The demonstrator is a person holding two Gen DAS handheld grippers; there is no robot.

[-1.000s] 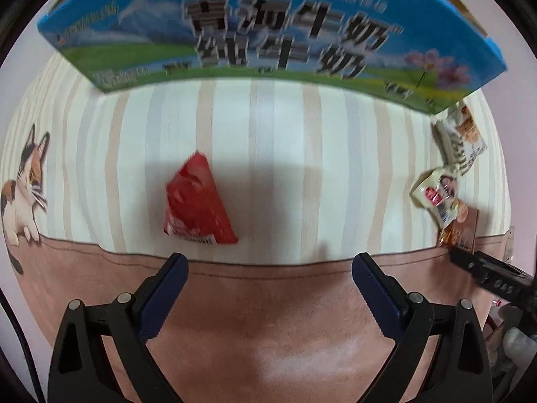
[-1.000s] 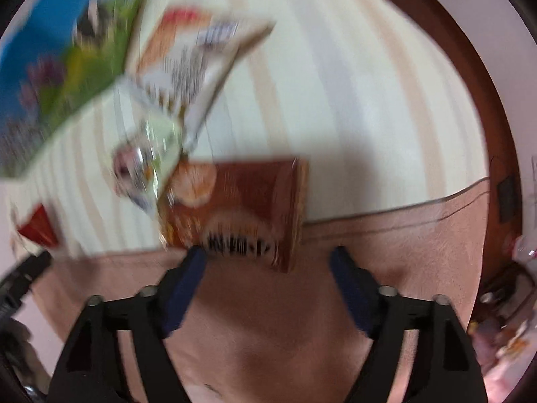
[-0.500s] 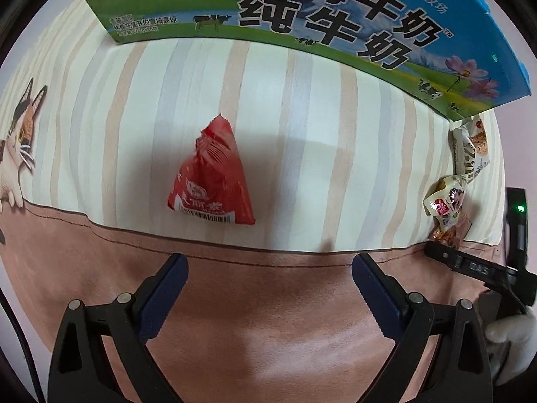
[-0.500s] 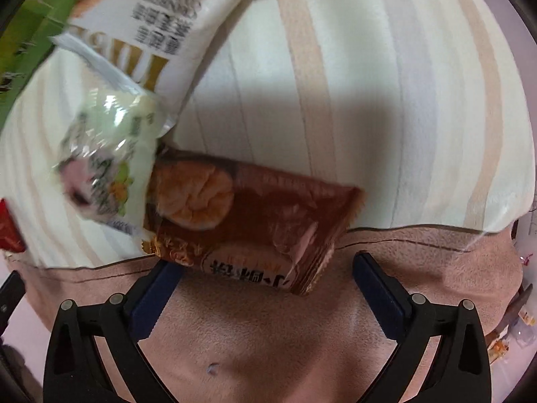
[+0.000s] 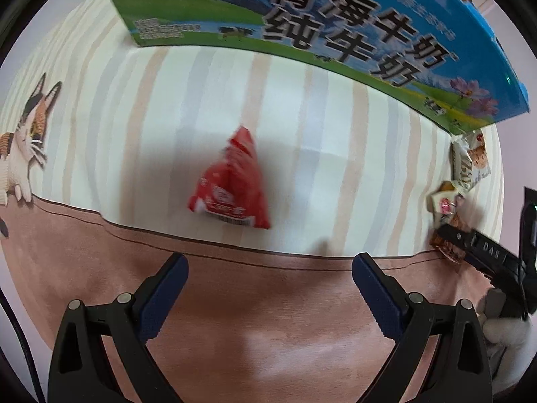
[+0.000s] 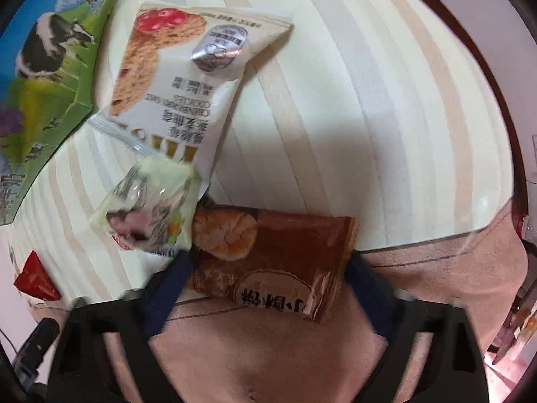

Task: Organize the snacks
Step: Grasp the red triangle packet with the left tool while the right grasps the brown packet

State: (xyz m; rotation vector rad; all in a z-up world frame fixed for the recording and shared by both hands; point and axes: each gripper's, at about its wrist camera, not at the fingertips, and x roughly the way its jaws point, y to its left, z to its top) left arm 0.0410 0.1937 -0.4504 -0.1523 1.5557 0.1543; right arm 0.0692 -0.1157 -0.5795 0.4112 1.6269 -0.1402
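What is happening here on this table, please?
A person is sorting snacks with two handheld grippers. The right gripper has just been closing around the brown pastry packet, which lies between its fingers; a firm pinch is not clear. The left gripper is open above the red triangular packet, not touching it. A cookie packet and a small clear packet lie beside the blue milk carton box.

Right gripper (image 6: 265, 278) closing — astride brown snack packet (image 6: 272, 262).
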